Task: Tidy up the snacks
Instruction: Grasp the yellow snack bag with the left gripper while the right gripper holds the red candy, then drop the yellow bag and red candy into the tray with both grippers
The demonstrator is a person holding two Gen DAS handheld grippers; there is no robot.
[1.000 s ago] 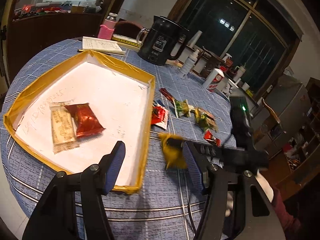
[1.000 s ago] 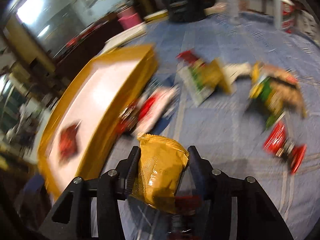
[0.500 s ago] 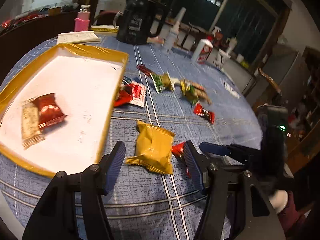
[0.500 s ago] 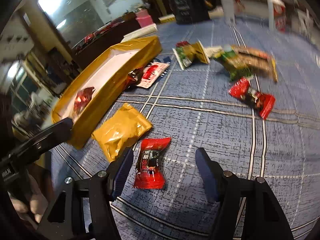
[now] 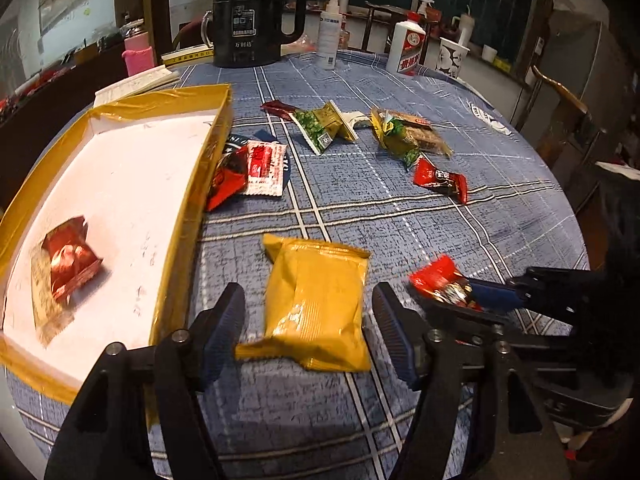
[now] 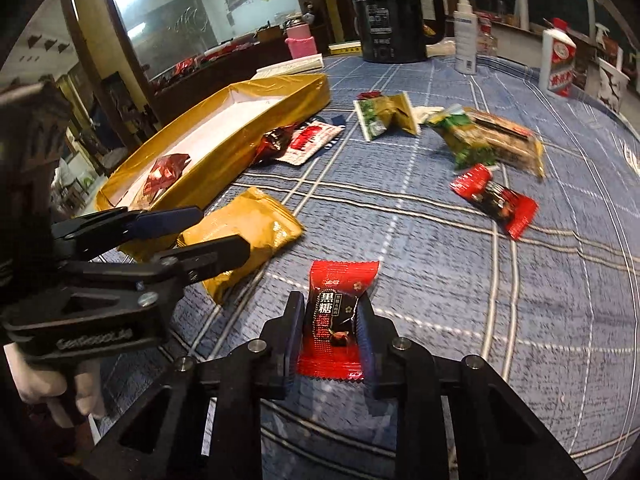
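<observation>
Sorting loose snacks into the yellow-rimmed tray at the left was the step in hand. Right of the tray, the left hand-held gripper stood spread and opening around the yellow snack packet, which lay flat on the bench, pads not touching it. Farther right, the right hand-held gripper was closing on the red brown-sugar candy, its pads apparently pinching it. Next, I judged, both needed firm grips, then a carry left into the tray
</observation>
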